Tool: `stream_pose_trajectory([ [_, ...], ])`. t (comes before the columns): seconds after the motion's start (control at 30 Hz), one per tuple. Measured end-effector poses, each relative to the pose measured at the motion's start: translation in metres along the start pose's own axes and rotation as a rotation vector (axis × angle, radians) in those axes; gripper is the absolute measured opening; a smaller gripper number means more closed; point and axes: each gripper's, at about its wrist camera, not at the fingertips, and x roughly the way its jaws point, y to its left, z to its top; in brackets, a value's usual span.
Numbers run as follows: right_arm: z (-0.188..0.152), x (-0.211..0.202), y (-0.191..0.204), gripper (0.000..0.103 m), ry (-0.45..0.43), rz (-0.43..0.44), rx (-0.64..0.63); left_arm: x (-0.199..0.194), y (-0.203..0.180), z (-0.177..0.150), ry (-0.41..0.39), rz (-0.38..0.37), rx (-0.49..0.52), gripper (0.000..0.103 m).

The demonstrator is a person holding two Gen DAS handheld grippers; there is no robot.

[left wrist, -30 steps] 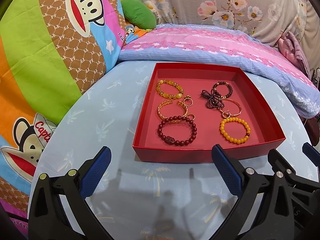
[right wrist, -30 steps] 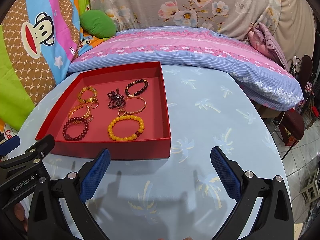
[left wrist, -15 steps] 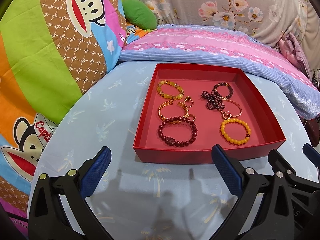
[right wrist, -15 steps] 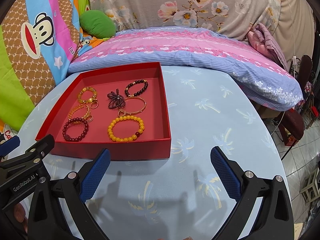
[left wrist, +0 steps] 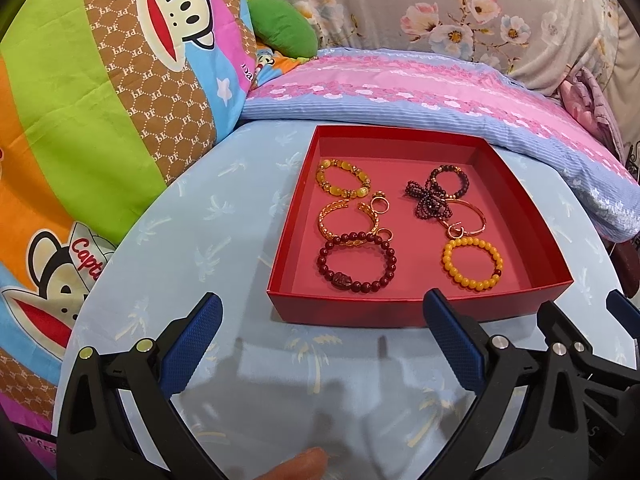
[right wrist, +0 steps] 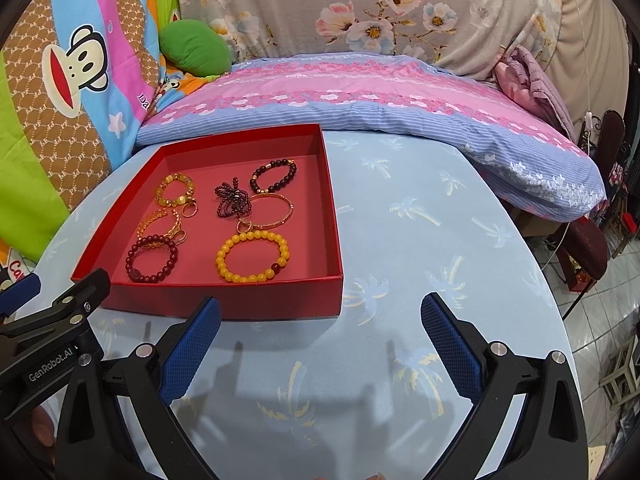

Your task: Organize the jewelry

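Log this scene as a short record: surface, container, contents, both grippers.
surface: round table with a light blue palm-print cloth
container: open red tray on the table
contents: dark red bead bracelet, yellow bead bracelet, gold bangle, amber bead bracelet, dark bead cluster, plus small rings
left gripper: open, empty, short of the tray
right gripper: open, empty, over bare cloth

Bare tablecloth [right wrist: 420,240] right of red tray [right wrist: 334,216]
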Motion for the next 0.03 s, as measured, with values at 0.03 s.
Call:
stream_pose_trajectory([
  [0.03,-0.0001,0.0005,0.0007,0.097,0.001,-0.001,0.0,-0.0001,0.0001,-0.0002,0.0,0.001,0.001,0.096],
])
